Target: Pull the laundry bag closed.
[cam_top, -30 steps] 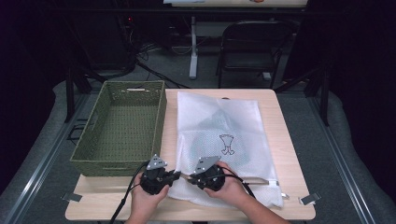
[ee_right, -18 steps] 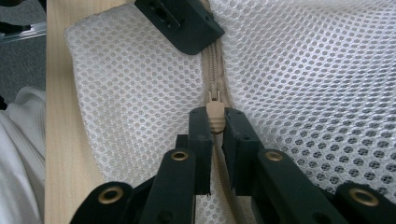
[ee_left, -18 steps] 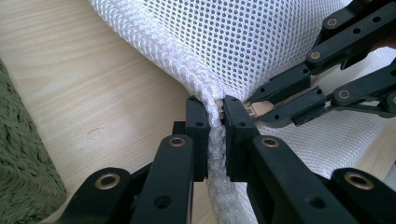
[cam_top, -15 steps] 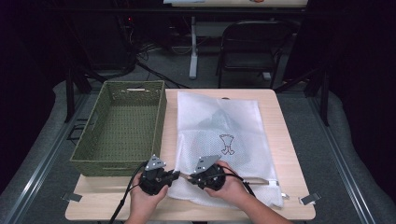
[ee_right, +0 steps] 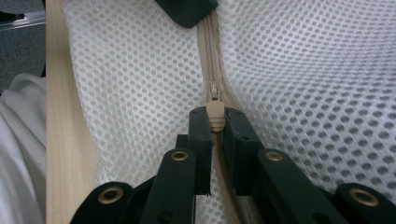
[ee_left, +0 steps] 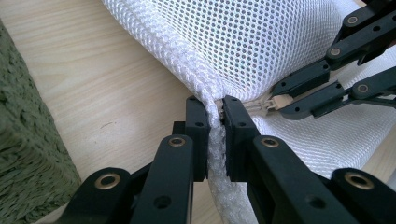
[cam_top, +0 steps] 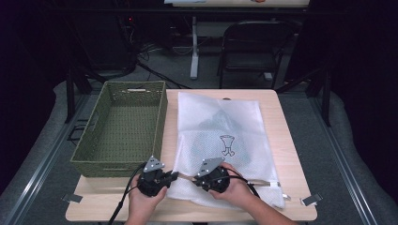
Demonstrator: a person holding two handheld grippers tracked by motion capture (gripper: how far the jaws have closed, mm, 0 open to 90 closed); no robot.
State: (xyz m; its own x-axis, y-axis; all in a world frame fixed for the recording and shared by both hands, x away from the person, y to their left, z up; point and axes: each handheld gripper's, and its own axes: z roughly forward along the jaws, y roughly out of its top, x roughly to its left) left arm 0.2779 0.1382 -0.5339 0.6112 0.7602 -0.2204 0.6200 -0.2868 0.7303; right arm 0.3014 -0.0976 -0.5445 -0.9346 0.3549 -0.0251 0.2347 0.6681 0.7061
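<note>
Near edge of table: both grippers sit close together at the near left corner of the mesh bag, only a narrow gap between them.

Left gripper pinches the bag's corner fold; right gripper pinches the zipper pull. No room to pass between them.

Left: green woven basket stands just beside the bag, its near wall close to the left hand. Thin strip of bare wood between basket and bag.

Right: bare wood strip along the bag's right side, open passage near to far.

Far: narrow bare band beyond the bag. Folding chair stands behind the table.

Basket interior open from above.
</note>
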